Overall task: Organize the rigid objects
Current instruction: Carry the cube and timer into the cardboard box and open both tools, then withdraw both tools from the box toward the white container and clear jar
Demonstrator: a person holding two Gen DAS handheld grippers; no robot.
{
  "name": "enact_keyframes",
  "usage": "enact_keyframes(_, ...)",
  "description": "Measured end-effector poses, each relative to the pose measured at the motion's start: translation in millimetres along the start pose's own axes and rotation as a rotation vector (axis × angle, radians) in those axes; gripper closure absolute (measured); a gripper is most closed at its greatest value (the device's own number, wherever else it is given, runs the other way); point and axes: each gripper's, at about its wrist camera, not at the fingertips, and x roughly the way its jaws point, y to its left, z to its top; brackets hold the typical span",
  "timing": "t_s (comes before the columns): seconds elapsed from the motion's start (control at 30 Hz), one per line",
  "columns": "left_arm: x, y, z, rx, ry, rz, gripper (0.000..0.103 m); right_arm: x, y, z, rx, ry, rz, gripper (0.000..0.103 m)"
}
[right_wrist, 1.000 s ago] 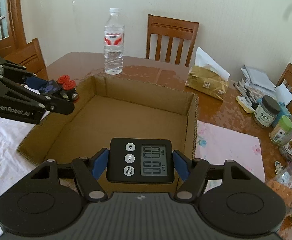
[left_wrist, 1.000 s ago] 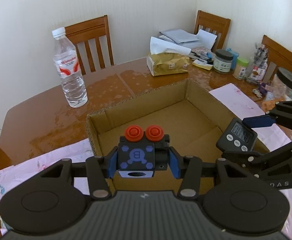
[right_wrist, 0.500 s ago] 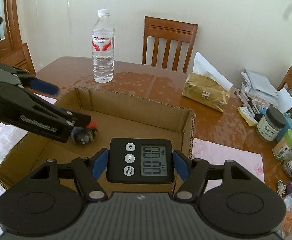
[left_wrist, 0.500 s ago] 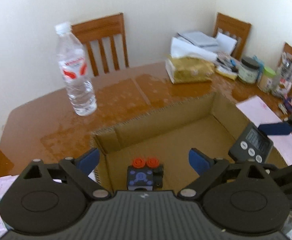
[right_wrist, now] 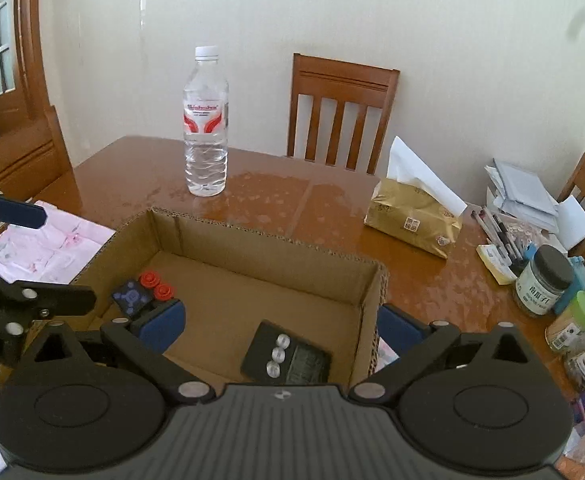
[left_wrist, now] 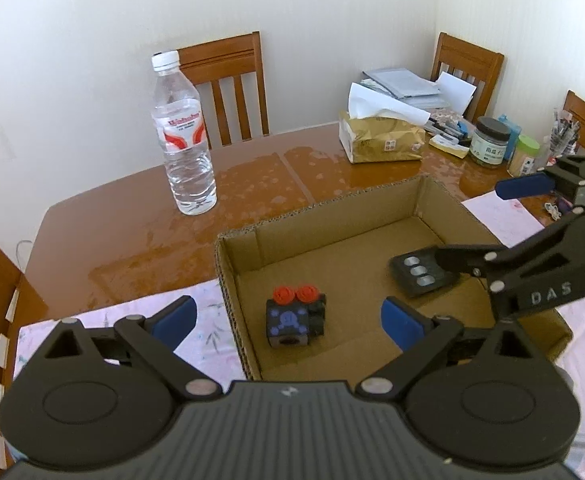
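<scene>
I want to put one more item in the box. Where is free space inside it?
Cardboard box: the far half of the floor is bare, also the strip between the black cube toy and the timer. Outside, the table's right end by the jars is crowded.

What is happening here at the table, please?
A person is sorting small items into a cardboard box with two handheld grippers. The left gripper is opening above a small black toy block with red knobs, which lies on the box floor. The right gripper is also opening, and the black digital timer lies in the box below it. Neither holds anything.
</scene>
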Motion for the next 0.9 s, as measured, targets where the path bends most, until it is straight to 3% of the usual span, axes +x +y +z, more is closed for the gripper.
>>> enact_keyframes(0.43, -43.3, -8.3, -43.6, -0.013, -0.002, 0.003, 0.004, -48.4, 22.0, -35.2, 0.026, 0.03, -0.036, 0.0)
enact_keyframes(0.8, -64.8, -6.3, -89.8, 0.012, -0.007, 0.005, 0.003, -88.1, 54.4, -97.5, 0.158, 0.157, -0.089, 0.0)
enact_keyframes(0.9, -69.5, -3.1, -97.1, 0.014, -0.012, 0.003, 0.003, -92.4, 67.0, -110.1, 0.188, 0.19, -0.137, 0.0)
